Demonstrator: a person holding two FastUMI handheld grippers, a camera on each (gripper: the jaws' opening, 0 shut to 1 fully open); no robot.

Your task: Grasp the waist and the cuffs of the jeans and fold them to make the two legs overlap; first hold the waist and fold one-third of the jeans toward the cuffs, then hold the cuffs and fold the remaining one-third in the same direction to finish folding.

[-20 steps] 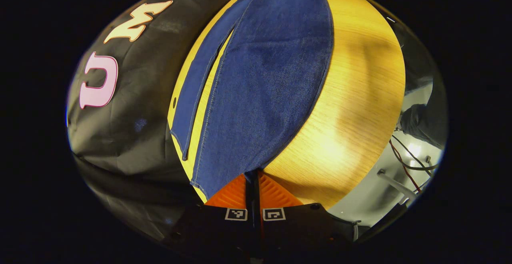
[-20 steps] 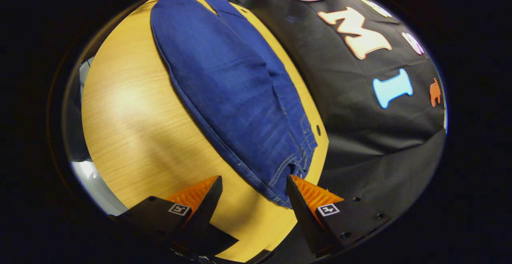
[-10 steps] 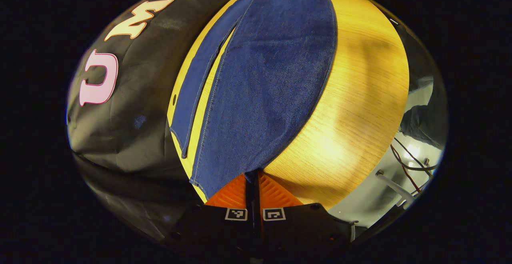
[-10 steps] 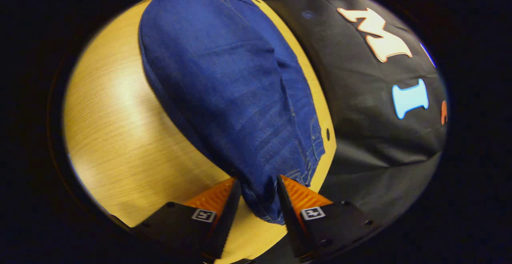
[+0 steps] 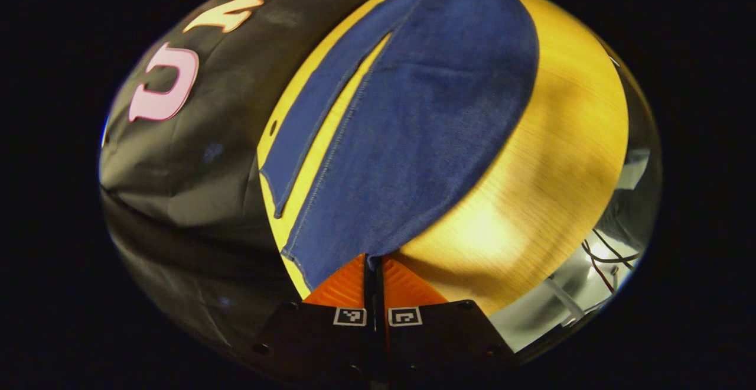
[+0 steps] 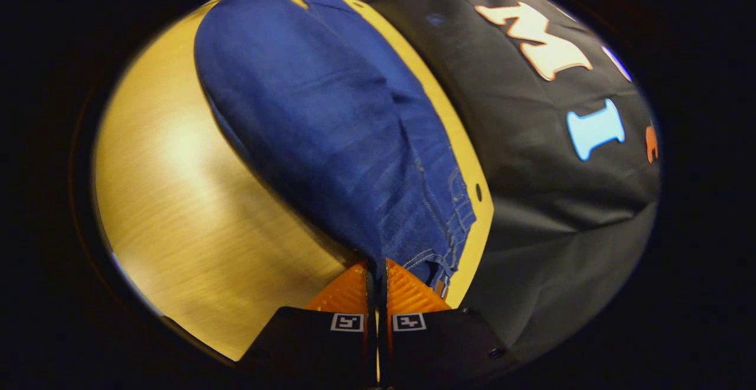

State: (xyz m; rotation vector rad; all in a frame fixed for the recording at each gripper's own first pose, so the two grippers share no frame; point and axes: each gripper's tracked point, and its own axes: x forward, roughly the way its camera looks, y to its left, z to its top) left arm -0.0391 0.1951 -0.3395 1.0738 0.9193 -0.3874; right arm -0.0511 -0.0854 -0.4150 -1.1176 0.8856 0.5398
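- The jeans (image 5: pixel 413 136) lie spread along a wooden table (image 5: pixel 555 159), running lengthwise away from each camera, with bare wood on one side and the black cloth wall (image 5: pixel 195 183) close on the other.
- In the left gripper view, the left gripper (image 5: pixel 373 260) sits at the cuff end. Its two fingers are pressed together with almost no gap, and the corner of the nearer leg's cuff is pinched between their tips.
- The near leg (image 5: pixel 425 142) fans out wide from that grip. The far leg (image 5: pixel 322 115) lies as a narrow strip just beside it, towards the wall, with a thin wedge of table showing between the two.
- A small dark hole (image 5: pixel 273 132) shows in the table edge next to the far leg.
- Some cables (image 5: pixel 608 254) and a pale floor show past the table's edge at the lower right of this view.
- In the right gripper view, the right gripper (image 6: pixel 377 267) is at the waist end (image 6: pixel 440 248). Its fingers are clenched on the denim at the waistband corner, with the fabric bunched into the narrow slit between them.
- From that grip the cloth rises in creases and folds, and a dark shadow lies on the wood along its near edge.
- The seams and a belt loop (image 6: pixel 458 201) show at the waist on the wall side, close to the table's edge.
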